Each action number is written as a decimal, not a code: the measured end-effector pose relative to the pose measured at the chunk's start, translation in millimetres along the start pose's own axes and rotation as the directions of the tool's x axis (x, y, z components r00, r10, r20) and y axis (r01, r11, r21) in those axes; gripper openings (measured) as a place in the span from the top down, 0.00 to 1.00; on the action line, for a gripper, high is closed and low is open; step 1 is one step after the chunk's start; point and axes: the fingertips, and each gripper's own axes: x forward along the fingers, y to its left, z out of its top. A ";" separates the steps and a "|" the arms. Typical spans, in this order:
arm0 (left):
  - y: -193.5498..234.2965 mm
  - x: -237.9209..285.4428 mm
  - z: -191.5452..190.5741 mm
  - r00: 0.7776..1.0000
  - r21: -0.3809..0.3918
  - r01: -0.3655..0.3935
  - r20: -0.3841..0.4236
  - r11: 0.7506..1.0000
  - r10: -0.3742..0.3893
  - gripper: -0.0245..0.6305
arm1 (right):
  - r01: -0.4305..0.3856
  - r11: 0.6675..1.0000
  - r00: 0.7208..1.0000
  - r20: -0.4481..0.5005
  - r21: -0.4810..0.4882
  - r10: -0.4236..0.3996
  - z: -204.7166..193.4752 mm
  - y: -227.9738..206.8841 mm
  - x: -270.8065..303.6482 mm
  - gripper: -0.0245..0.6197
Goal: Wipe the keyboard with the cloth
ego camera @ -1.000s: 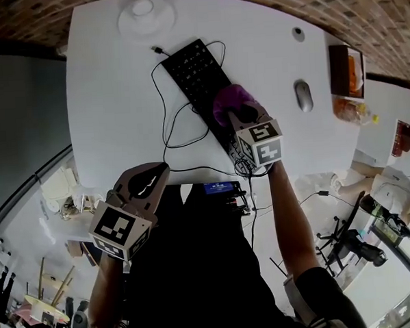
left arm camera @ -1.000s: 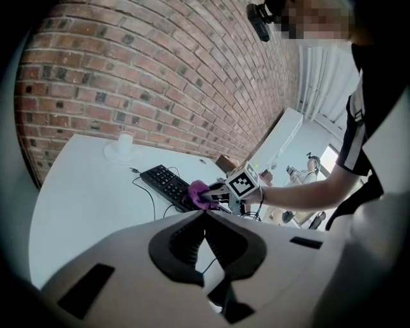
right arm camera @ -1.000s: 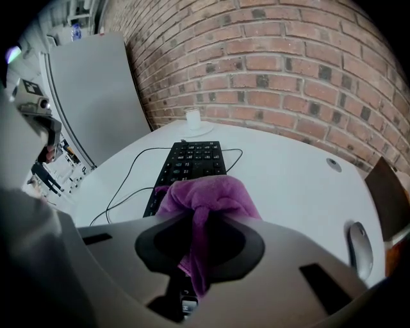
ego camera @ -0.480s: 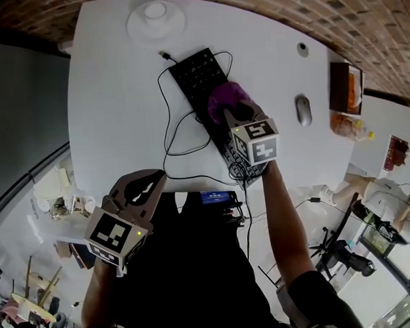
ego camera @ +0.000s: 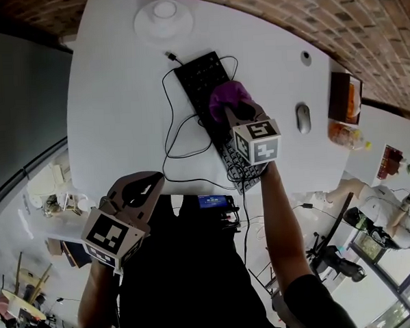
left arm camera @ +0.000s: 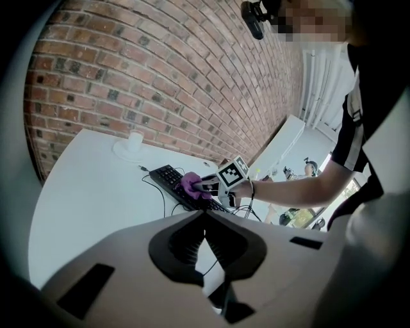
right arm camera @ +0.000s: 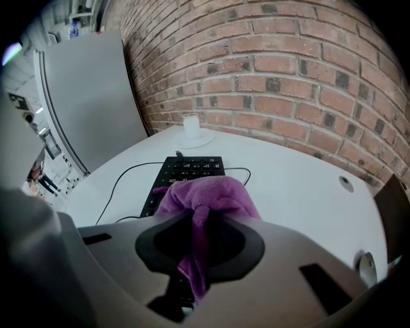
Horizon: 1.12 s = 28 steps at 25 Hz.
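well, wiping looks midway: right gripper [ego camera: 234,114] clamped on the purple cloth [ego camera: 225,97], pressed on the keyboard [ego camera: 202,76] middle keys, far and near ends likely left, left gripper [ego camera: 142,189] closed, empty, idle

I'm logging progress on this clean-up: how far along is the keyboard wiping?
Done: the purple cloth is gripped in the right tool and down on the keyboard. In hand: it rests about mid-keyboard, so wiping seems under way. Left: the frames cannot show which keys are clean; the far rows lie uncovered ahead of the cloth. The left tool is shut, empty, held back.
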 end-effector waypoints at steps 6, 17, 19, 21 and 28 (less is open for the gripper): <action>3.5 3.9 1.3 1.000 -0.006 -0.006 0.013 1.000 0.006 0.94 | 0.001 1.000 1.000 0.008 -0.005 -0.001 7.6 -0.5 6.2 0.84; 10.8 5.4 6.2 0.999 -0.003 -0.018 0.028 1.000 0.018 0.94 | -0.002 1.000 1.000 0.020 -0.031 0.003 26.9 -3.6 19.3 0.84; 12.5 5.2 5.4 0.999 -0.007 -0.024 0.029 1.000 0.024 0.94 | -0.001 0.999 1.000 0.024 -0.032 0.002 31.1 -4.8 22.7 0.84; 12.9 5.2 5.9 0.999 -0.005 -0.024 0.028 1.000 0.025 0.94 | -0.001 0.999 1.000 0.026 -0.035 0.002 35.6 -6.3 25.8 0.84; 12.9 1.8 3.6 0.999 -0.002 -0.023 0.028 1.000 0.023 0.94 | -0.005 0.999 0.999 0.041 -0.048 0.007 51.8 -6.6 35.6 0.84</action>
